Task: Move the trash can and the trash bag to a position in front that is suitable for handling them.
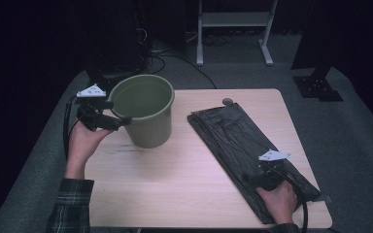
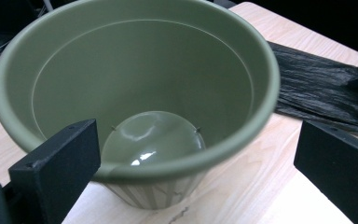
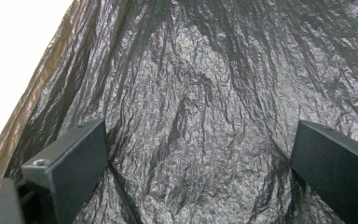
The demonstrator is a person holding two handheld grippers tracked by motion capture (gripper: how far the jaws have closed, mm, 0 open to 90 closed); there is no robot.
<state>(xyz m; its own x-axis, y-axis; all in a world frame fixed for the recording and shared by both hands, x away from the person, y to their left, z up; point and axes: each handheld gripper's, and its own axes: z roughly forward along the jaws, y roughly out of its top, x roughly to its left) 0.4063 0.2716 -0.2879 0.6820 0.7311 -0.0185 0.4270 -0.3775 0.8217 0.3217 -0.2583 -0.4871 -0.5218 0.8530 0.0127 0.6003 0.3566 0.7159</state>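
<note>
Starting with the black bag (image 1: 245, 145): it lies flat under your right gripper (image 3: 200, 158), whose jaws stand spread over the crinkled film, grasping nothing. Expect it light, limp and slippery; pinch a fold at the near end, just below the jaws. Its long axis runs away from that gripper toward the green bucket (image 1: 143, 116). That bucket sits upright, mouth up, just ahead of your left gripper (image 2: 191, 163), jaws released, straddling the near rim. It looks stiff and light; take the rim.
</note>
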